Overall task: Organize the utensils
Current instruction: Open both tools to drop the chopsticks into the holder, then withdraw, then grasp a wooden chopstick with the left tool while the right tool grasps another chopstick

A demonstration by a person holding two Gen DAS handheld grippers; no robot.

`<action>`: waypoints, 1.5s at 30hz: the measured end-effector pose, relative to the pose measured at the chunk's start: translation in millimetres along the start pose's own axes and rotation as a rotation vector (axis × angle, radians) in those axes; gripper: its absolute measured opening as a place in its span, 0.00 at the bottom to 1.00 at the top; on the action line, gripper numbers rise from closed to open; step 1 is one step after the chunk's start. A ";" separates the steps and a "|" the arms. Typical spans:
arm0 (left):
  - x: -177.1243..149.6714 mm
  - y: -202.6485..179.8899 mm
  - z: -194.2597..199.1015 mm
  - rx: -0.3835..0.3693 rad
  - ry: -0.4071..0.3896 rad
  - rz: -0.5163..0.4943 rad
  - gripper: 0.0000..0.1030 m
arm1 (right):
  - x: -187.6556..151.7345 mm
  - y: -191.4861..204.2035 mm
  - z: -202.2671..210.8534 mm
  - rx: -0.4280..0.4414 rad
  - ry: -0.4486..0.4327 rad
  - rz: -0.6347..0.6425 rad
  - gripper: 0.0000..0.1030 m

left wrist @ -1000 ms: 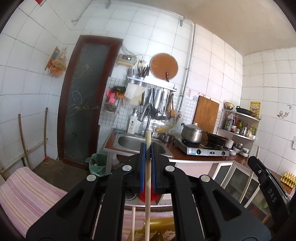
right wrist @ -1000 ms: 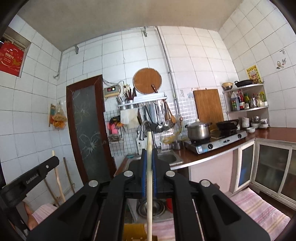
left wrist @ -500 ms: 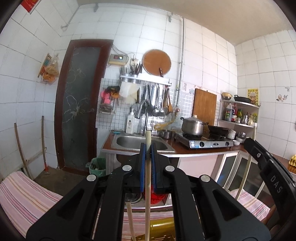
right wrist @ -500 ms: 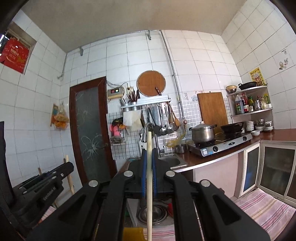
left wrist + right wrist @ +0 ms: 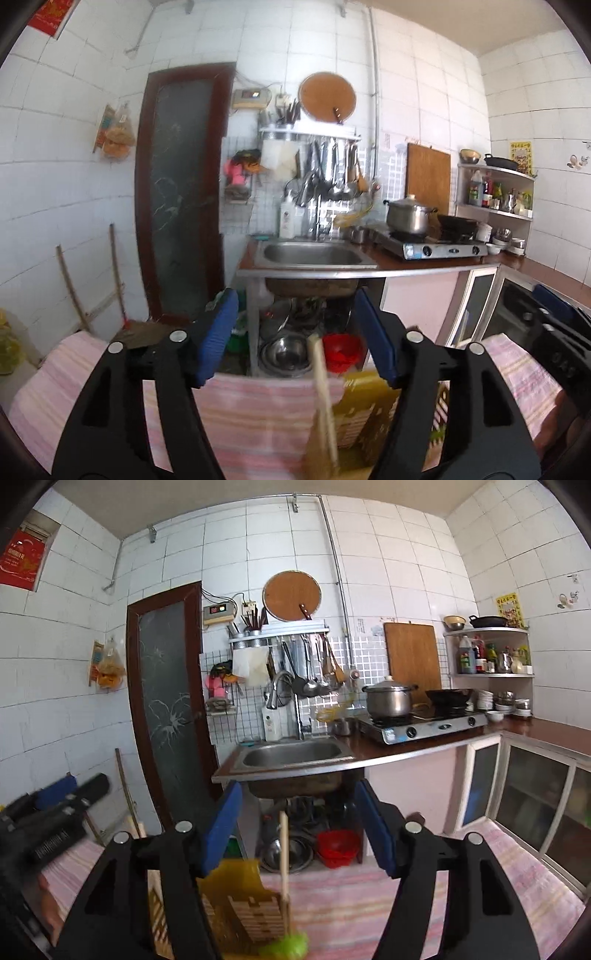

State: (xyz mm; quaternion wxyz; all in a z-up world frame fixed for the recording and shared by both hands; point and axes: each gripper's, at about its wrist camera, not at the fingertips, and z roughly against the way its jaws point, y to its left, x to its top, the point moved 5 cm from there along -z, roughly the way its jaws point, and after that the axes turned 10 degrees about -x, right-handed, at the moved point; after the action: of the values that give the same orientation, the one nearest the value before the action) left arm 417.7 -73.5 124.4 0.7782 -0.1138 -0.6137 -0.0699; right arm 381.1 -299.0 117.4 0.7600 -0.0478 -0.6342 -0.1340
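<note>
Blurred chopstick (image 5: 324, 398) between open blue pads (image 5: 218, 341).

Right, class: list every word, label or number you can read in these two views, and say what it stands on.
Nothing reads with certainty.
Red poster: characters too small to read.
Yellow wall sign: too small to read.
Wall meter display: digits blurred.
Left tongs and right tongs: side lettering blurred.
</note>
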 end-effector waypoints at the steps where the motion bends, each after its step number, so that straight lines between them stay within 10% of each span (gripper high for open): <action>1: -0.2 6.2 10.4 0.009 0.015 0.012 0.75 | -0.5 -3.6 7.2 0.000 0.006 0.005 0.62; 7: -13.9 30.3 76.1 0.059 0.065 0.041 0.95 | -10.5 -18.9 71.0 -0.007 0.050 0.060 0.72; 18: -84.6 27.0 156.8 0.030 0.207 0.017 0.95 | -62.5 -32.8 144.7 -0.001 0.149 0.068 0.78; 45: -248.5 12.2 107.8 -0.035 0.619 0.038 0.95 | -208.2 -23.6 99.8 -0.089 0.511 0.145 0.78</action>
State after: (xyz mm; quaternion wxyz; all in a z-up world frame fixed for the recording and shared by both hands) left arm 260.6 -41.1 -94.2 0.9272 -0.1118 -0.3441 -0.0971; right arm 246.6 -267.6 -69.2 0.9002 -0.0912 -0.4101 -0.1147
